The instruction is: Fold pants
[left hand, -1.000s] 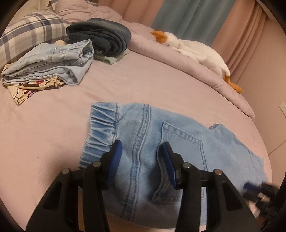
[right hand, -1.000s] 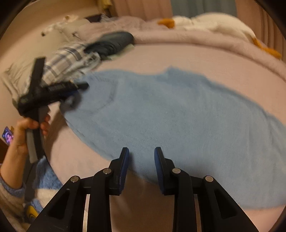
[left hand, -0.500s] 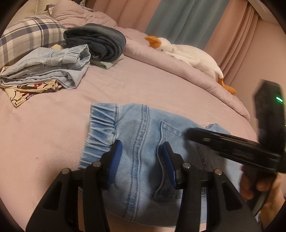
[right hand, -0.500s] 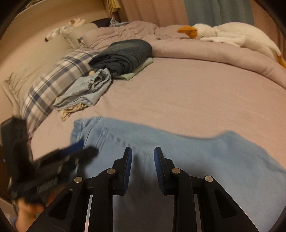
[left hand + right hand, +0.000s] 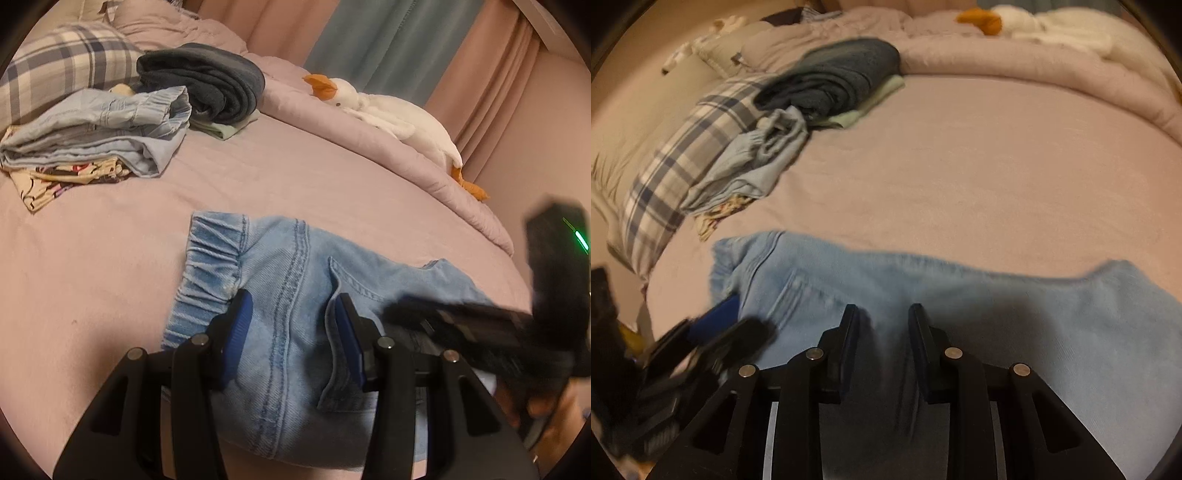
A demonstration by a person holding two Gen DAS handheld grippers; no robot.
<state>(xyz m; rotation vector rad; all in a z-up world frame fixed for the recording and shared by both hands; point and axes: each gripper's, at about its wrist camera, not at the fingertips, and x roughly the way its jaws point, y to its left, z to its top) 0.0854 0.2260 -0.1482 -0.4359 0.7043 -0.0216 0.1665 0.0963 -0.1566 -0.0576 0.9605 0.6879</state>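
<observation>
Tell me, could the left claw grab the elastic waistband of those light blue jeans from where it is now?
Probably yes. The left claw is open right over the jeans, the waistband lies just ahead and left, and nothing covers it. The right claw sits off to the other side.

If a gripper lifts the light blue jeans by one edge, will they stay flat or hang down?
The light blue jeans would probably hang and sag: they lie limp on the bed sheet. The gathered waistband looks thicker, so likely an easier hold. Denim seems heavy; a shallow pinch might slip.
</observation>
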